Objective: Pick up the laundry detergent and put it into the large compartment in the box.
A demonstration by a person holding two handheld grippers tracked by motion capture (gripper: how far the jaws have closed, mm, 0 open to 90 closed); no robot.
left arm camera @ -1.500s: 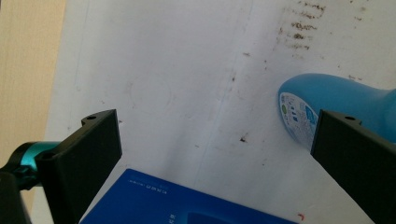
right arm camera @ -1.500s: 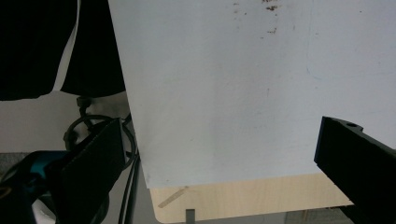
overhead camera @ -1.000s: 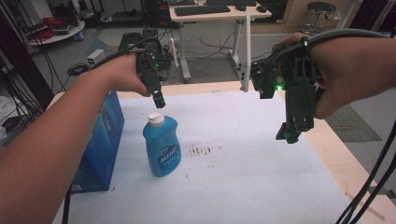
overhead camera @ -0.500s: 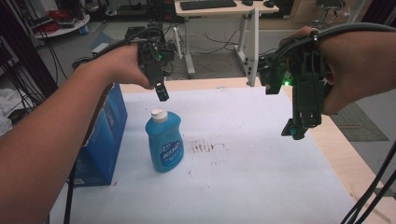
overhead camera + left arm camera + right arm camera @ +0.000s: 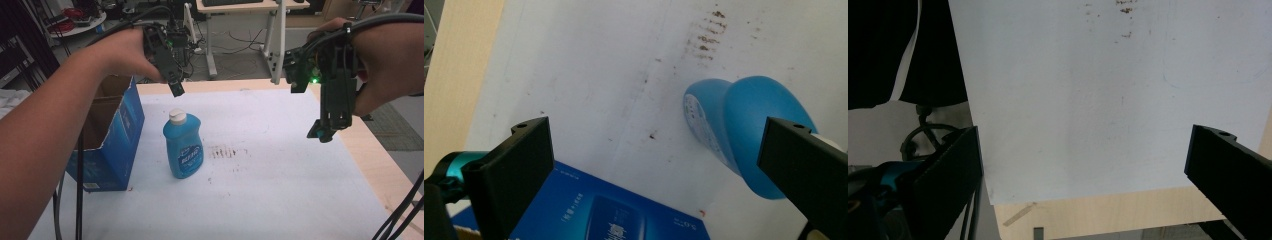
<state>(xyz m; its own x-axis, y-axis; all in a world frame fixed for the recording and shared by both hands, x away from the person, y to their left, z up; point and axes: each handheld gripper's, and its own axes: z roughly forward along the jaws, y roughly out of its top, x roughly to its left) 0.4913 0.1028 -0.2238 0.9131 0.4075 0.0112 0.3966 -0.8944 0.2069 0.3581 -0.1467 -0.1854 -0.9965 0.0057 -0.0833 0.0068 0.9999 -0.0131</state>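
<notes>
We held both grippers in the air above the blue bottle.

The blue bottle (image 5: 183, 146) stood upright on the white surface (image 5: 280, 190), just beside the blue box (image 5: 116, 135). Our left gripper (image 5: 176, 89) hovered just above its white cap (image 5: 177, 116), fingers spread wide and empty. Our right gripper (image 5: 324, 131) hung well apart near the right edge, fingers likewise wide apart, holding nothing.

Left gripper (image 5: 175, 89) raised, jaws wide apart, pointing down. Right gripper (image 5: 322, 131) raised, jaws wide apart, empty.
</notes>
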